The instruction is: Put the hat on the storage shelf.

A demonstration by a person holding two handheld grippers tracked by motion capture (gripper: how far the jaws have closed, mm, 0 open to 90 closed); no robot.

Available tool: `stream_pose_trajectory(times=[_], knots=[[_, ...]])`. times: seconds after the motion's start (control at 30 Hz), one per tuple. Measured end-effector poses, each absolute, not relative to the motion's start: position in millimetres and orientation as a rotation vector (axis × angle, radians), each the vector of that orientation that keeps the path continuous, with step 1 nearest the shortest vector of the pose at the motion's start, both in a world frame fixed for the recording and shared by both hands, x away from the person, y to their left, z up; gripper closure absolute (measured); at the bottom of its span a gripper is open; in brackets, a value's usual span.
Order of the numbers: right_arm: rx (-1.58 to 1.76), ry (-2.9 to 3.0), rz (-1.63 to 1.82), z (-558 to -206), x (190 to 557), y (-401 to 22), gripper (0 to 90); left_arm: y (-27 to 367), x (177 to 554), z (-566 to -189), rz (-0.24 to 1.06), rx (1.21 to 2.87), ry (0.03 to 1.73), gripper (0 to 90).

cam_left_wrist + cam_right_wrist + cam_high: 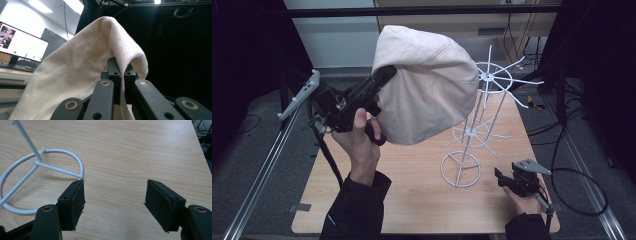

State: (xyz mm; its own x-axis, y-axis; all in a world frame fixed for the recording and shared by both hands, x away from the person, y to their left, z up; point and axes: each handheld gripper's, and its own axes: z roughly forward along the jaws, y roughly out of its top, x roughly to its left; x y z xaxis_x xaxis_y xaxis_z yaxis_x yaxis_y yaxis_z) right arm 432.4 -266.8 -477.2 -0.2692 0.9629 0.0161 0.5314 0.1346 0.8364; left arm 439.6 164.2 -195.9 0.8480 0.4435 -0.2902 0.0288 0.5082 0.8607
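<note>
Held high over the left half of the wooden worktop (422,200), the left gripper (384,75) is clamped tight on a fold of a large cream cotton cap (427,85), the cloth being pinched between its black jaws in the left gripper view (82,75). The cap is thus carried in the air, its crown hanging just beside the upper ring of a tall white wire hat stand (472,130), whose round base is set near the worktop's right edge. It is judged that the cap is being brought to the stand's top for hanging. The grip is taken on a thin edge of cloth only, so the cap could slip free if it were snagged on a wire spoke. The light stand could also be tipped or pushed across the worktop should the cap be dragged against it, since its base is not being steadied. The right gripper (512,181), held low near the worktop's front right corner, is spread wide and empty, its jaws just beside the base ring (42,167).
</note>
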Motion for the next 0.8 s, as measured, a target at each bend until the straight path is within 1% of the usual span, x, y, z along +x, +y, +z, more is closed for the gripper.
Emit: stream_pose_trajectory(times=[0.47, 0.8], knots=[[1.431, 1.878, 1.026, -477, 432, -265, 31.9, 164, 462, -222, 0.251, 1.088, 0.594, 88.4], [1.421, 1.873, 1.029, -477, 432, -265, 31.9, 165, 466, -243, 0.261, 1.142, 0.608, 88.0]])
